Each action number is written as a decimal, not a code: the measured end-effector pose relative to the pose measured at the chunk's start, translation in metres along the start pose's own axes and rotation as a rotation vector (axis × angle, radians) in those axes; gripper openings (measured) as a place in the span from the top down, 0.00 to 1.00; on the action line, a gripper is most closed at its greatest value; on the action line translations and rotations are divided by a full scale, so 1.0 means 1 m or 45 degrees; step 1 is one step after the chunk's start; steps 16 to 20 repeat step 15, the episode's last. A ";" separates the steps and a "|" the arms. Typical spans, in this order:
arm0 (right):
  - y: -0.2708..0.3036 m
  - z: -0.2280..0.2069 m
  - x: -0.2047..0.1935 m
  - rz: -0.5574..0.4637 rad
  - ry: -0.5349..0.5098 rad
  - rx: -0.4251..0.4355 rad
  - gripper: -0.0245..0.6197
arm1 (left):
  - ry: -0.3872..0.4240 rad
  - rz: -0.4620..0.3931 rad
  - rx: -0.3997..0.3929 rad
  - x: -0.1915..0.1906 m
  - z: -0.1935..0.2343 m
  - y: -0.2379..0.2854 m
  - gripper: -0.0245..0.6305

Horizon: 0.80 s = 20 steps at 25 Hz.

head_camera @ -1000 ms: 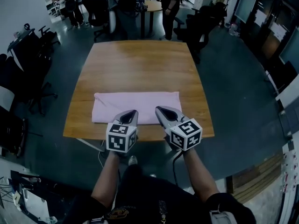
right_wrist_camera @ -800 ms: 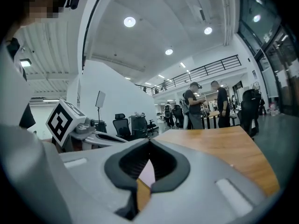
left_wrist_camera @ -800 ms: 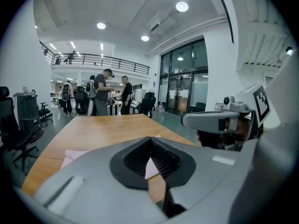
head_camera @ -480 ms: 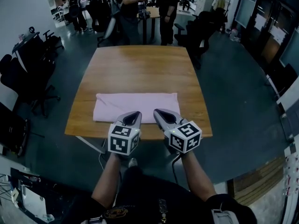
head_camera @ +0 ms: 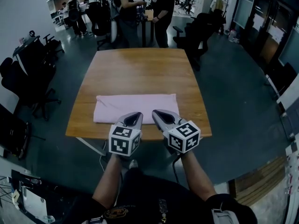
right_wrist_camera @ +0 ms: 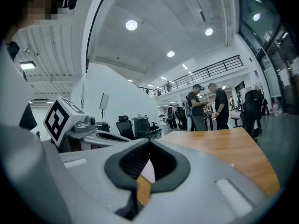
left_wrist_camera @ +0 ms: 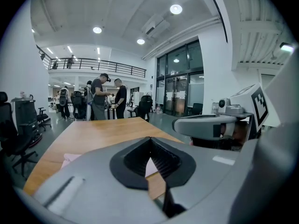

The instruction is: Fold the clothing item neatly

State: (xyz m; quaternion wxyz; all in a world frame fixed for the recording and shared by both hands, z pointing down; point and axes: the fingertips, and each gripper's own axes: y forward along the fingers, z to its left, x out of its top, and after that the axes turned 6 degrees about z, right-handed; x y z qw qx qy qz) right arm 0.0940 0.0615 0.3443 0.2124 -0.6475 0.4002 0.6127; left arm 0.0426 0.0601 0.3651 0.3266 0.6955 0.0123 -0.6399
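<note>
A pale pink cloth [head_camera: 135,107] lies folded into a long flat rectangle near the front edge of the wooden table [head_camera: 140,71]. Both grippers hang side by side over that front edge, just short of the cloth. My left gripper [head_camera: 134,115] is shut and holds nothing. My right gripper [head_camera: 157,112] is shut and empty too. In the left gripper view a strip of pink cloth [left_wrist_camera: 150,168] shows through the gap below the closed jaws. The right gripper view shows the same cloth [right_wrist_camera: 146,171] under its jaws.
Several people [head_camera: 161,10] stand at another desk beyond the table's far edge. Black office chairs [head_camera: 25,76] stand to the left of the table, and more chairs [head_camera: 201,27] at the far right. Dark floor surrounds the table.
The grippers have stayed together at the front edge and remain shut. The head view has tilted up a little, so the table and cloth sit slightly lower.
</note>
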 end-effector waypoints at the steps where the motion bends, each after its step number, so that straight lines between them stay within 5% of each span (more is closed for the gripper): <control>1: -0.001 0.000 0.001 -0.001 0.000 0.001 0.96 | 0.000 -0.001 0.000 0.001 -0.001 -0.001 0.95; 20: -0.004 -0.001 0.002 -0.004 0.006 0.002 0.96 | 0.001 -0.018 -0.003 0.006 -0.007 -0.001 0.95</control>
